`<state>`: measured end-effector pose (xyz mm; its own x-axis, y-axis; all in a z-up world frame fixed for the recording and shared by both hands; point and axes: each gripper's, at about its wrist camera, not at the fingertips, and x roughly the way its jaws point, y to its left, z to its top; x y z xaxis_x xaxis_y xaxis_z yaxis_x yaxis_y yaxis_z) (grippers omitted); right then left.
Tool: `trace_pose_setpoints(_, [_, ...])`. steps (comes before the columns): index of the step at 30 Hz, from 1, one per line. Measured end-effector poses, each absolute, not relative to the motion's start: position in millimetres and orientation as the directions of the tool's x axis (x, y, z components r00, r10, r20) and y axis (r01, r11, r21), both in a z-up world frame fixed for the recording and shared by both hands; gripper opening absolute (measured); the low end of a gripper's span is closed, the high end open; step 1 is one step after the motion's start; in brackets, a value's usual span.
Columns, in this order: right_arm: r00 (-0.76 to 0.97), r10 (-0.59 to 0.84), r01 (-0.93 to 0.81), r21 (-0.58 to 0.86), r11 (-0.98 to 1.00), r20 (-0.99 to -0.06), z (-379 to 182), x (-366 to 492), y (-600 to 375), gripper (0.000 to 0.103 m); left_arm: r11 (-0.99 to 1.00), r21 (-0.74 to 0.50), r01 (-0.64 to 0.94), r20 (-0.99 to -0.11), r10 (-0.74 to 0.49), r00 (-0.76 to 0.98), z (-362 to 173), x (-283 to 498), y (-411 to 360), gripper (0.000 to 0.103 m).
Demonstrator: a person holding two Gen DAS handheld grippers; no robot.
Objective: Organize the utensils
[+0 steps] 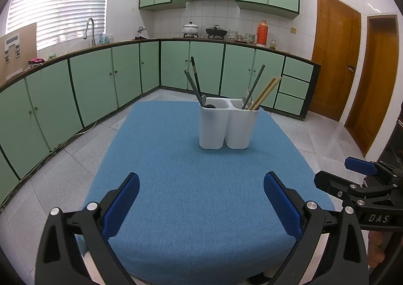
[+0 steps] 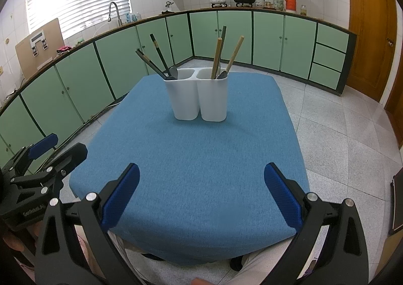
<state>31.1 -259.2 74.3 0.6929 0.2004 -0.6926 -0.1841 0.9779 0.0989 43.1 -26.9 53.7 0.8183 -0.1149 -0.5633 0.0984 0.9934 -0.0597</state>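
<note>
A white two-compartment utensil holder point(image 1: 228, 125) point(image 2: 199, 97) stands upright on the blue table cloth point(image 1: 191, 184) point(image 2: 191, 159). Its left compartment holds dark chopsticks point(image 1: 195, 83) point(image 2: 156, 57) and a dark spoon. Its right compartment holds wooden chopsticks point(image 1: 267, 92) point(image 2: 226, 57), a dark chopstick and a spoon. My left gripper point(image 1: 201, 199) is open and empty over the near edge of the table. My right gripper point(image 2: 201, 191) is open and empty, also near the table's front edge. The right gripper also shows at the right of the left wrist view point(image 1: 337, 174).
Green kitchen cabinets point(image 1: 100, 78) point(image 2: 267, 35) run along the far and left walls under a counter with pots and a red thermos point(image 1: 262, 33). Wooden doors point(image 1: 335, 58) stand at the right. Tiled floor surrounds the table.
</note>
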Motion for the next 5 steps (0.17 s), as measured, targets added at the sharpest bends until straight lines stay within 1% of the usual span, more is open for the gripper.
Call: trace_pose_setpoints(5, [0.694,0.201,-0.184,0.099,0.978,-0.692,74.2,31.4,-259.1,0.096,0.993,-0.061,0.097,-0.563,-0.114,0.818,53.0,43.2,-27.7,0.097])
